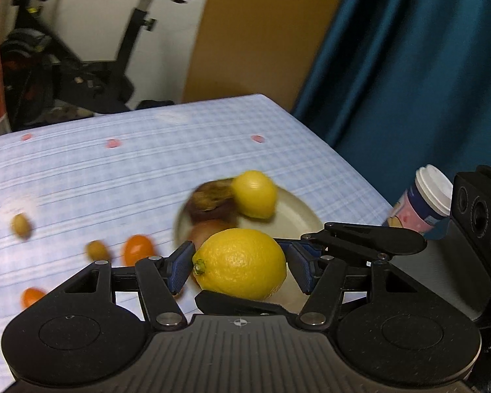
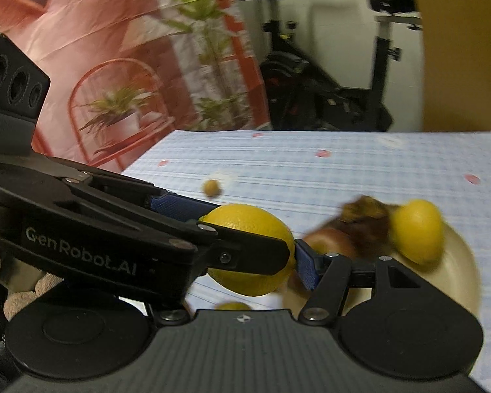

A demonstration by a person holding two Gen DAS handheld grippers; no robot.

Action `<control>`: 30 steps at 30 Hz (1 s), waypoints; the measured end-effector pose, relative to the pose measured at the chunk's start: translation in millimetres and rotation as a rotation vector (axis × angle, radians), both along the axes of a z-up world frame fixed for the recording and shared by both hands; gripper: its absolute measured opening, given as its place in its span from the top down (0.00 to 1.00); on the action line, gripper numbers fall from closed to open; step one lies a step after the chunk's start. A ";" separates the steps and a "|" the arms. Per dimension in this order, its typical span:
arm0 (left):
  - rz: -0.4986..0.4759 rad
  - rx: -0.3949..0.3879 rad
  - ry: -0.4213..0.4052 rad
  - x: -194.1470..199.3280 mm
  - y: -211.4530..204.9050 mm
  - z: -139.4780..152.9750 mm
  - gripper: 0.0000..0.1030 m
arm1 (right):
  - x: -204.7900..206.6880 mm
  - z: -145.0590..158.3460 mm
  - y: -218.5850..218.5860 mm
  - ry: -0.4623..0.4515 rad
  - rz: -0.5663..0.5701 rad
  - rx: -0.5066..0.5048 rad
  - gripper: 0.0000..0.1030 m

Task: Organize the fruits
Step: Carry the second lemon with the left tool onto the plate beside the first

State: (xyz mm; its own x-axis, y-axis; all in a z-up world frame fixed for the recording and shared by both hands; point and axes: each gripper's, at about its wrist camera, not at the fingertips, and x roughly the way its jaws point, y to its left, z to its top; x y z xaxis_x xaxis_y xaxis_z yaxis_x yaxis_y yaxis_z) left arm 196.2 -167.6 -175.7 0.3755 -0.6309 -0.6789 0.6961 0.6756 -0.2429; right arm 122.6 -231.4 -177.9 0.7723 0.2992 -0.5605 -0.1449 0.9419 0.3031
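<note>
A yellow lemon [image 1: 240,263] [image 2: 248,229] hangs above the blue checked tablecloth [image 1: 147,170]. My left gripper [image 1: 239,265] is shut on it, blue pads at its two ends. My right gripper [image 2: 248,262] is shut on the same lemon from the other side. One of its fingers [image 1: 360,239] crosses behind the lemon in the left wrist view. In the right wrist view the left gripper's fingers [image 2: 245,252] hide the right gripper's left pad. Just beyond stands a cream plate [image 1: 298,209] [image 2: 464,262] with a second lemon [image 1: 255,193] [image 2: 415,229], a brown fruit [image 1: 212,196] and a reddish one [image 1: 209,229].
Loose on the cloth lie two orange fruits [image 1: 138,249] [image 1: 32,296] and small olive-coloured fruits [image 1: 21,226] [image 1: 96,250] [image 2: 211,187]. A lidded paper cup [image 1: 425,203] stands at the table's right edge. An exercise bike and a blue curtain stand beyond the table.
</note>
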 end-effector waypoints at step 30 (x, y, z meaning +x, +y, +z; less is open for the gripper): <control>-0.082 0.149 0.007 41.6 -103.2 -45.4 0.37 | 7.4 -53.4 -90.7 0.054 -0.161 0.088 0.37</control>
